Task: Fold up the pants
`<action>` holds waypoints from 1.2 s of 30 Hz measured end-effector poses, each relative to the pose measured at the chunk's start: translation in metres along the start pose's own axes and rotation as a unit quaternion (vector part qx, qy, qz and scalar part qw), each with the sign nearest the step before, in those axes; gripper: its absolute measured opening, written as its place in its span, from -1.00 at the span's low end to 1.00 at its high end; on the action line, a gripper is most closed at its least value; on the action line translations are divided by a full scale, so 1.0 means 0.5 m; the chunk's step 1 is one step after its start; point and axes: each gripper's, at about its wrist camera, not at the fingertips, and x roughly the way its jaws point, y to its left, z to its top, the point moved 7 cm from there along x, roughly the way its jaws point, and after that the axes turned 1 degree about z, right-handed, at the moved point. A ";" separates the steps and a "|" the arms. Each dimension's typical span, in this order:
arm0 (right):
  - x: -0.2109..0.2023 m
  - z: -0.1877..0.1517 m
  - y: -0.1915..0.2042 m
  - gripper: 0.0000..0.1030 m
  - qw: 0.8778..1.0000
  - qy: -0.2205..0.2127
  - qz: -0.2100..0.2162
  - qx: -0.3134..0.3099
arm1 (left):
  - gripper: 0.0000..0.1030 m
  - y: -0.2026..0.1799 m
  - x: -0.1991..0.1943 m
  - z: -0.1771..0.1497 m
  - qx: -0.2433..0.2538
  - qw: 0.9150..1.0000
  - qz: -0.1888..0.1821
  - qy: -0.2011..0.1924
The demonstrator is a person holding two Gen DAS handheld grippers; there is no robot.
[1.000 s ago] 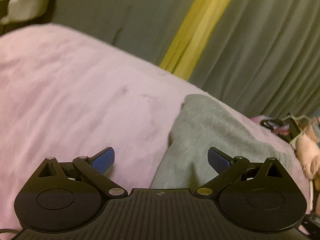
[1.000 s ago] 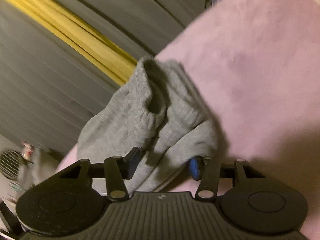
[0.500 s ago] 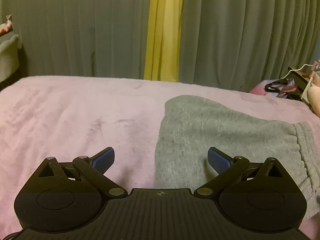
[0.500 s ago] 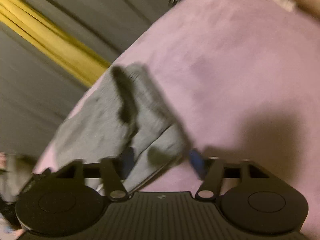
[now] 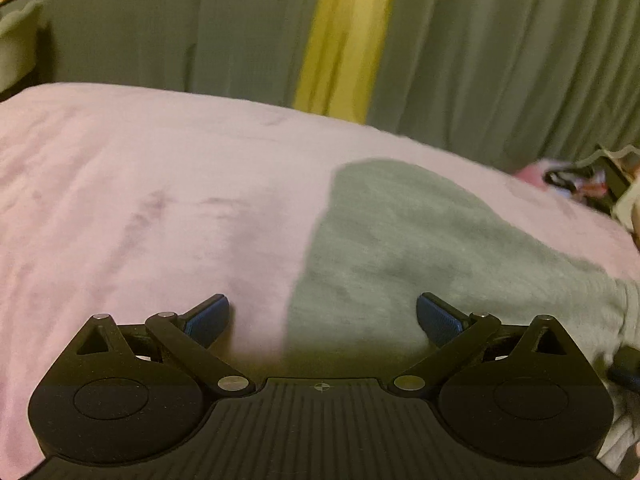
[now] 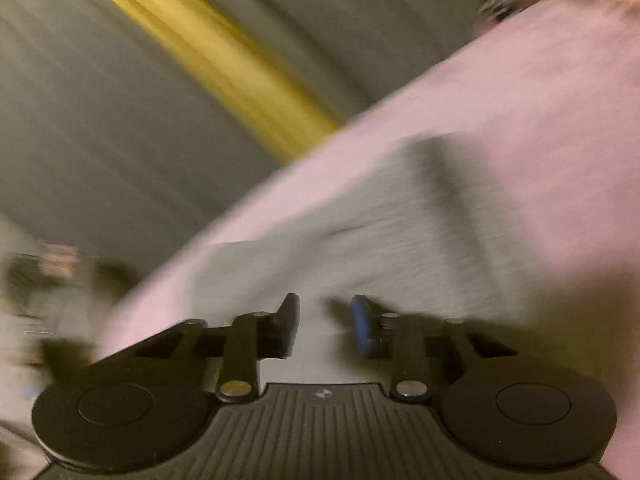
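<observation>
Grey sweatpants (image 5: 400, 240) lie spread on a pink blanket (image 5: 140, 200), with the gathered waistband at the right edge of the left wrist view. My left gripper (image 5: 322, 316) hovers open over the pants' left edge, with nothing between its blue pads. The right wrist view is blurred by motion. In it the pants (image 6: 380, 240) lie flat on the blanket (image 6: 540, 100) ahead of my right gripper (image 6: 325, 320). Its jaws are closing with a narrow gap left, and I see no cloth pinched between the pads.
Grey-green curtains (image 5: 500, 60) with a yellow stripe (image 5: 344, 40) hang behind the bed. Bags and clutter (image 5: 580, 180) sit past the bed's right side. A pale cushion (image 5: 16, 48) shows at the far left.
The right gripper let go of the bunched pants, which now lie flatter on the blanket, and its jaws narrowed. The left gripper stayed open and shifted over the pants' edge.
</observation>
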 end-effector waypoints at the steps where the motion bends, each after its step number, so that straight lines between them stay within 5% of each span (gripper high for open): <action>1: -0.020 0.005 -0.006 -0.40 1.000 -0.014 0.004 -0.002 | 0.98 0.010 -0.016 0.001 -0.003 1.000 0.006 -0.007; 2: -0.052 0.010 -0.011 0.02 0.999 -0.034 0.003 0.002 | 0.98 0.018 -0.032 0.000 -0.003 1.000 0.009 -0.012; 4: -0.103 0.009 -0.006 0.39 0.998 -0.062 0.000 -0.014 | 0.98 0.030 -0.066 -0.016 -0.002 1.000 -0.001 -0.011; 6: -0.155 -0.008 -0.001 0.39 0.997 -0.072 0.018 -0.031 | 0.98 0.042 -0.096 -0.045 -0.004 1.000 -0.020 -0.001; 9: -0.167 -0.051 -0.017 0.50 0.998 -0.028 0.043 -0.022 | 0.98 0.060 -0.127 -0.097 -0.011 0.999 -0.030 0.023; 11: -0.155 -0.083 -0.051 0.50 0.999 0.009 -0.015 -0.032 | 0.98 0.067 -0.136 -0.125 -0.003 0.999 -0.030 0.045; 13: -0.153 -0.101 -0.093 0.50 0.990 0.028 -0.125 -0.055 | 0.98 0.077 -0.144 -0.146 0.023 0.998 0.012 0.061; 15: -0.178 -0.113 -0.101 0.55 0.986 0.025 -0.150 -0.064 | 0.98 0.084 -0.169 -0.159 0.047 0.996 0.040 0.060; 17: -0.206 -0.131 -0.084 0.93 0.987 0.013 -0.147 -0.070 | 0.98 0.083 -0.203 -0.177 0.057 0.996 0.035 0.066; 23: -0.215 -0.271 -0.005 0.92 0.972 0.065 -0.148 -0.168 | 0.98 0.034 -0.292 -0.252 0.109 0.992 0.029 0.056; 30: -0.239 -0.335 0.063 0.92 0.962 0.070 -0.129 -0.228 | 0.98 0.000 -0.357 -0.362 0.158 0.985 0.041 0.061; 36: -0.240 -0.364 0.089 0.92 0.952 0.071 -0.142 -0.261 | 0.99 -0.017 -0.390 -0.359 0.192 0.980 0.051 0.025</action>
